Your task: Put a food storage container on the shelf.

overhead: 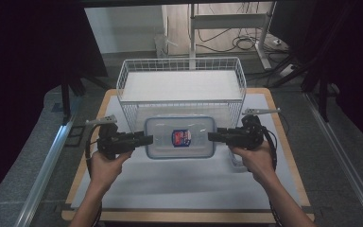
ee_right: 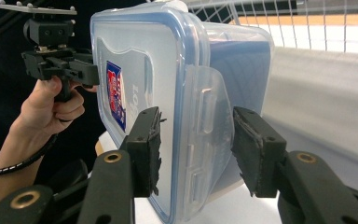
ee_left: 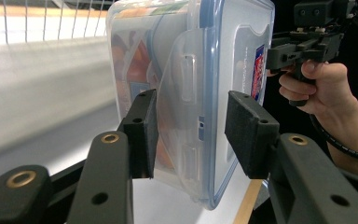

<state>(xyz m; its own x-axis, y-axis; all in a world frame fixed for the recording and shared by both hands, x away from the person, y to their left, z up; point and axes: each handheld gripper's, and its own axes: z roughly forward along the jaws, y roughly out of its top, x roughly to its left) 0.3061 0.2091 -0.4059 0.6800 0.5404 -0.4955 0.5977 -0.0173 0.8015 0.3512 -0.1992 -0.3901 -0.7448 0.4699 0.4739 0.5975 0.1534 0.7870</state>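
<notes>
A clear plastic container (overhead: 179, 137) with a blue-rimmed lid and a red and blue label hangs level above the white mat, just in front of the wire basket. My left gripper (overhead: 147, 140) is shut on its left end and my right gripper (overhead: 212, 136) on its right end. In the left gripper view the container (ee_left: 191, 70) stands edge-on, and my left gripper (ee_left: 191, 121) has its pads pressed on either side of the end latch. The right gripper view shows the same grip by my right gripper (ee_right: 196, 140) on the other end of the container (ee_right: 168, 70).
A white wire basket (overhead: 179, 61) with a white floor stands at the back of the table, right behind the container. The white mat (overhead: 179, 184) lies on a wood-edged tabletop. Dark curtains hang on both sides, and a desk frame with cables stands beyond.
</notes>
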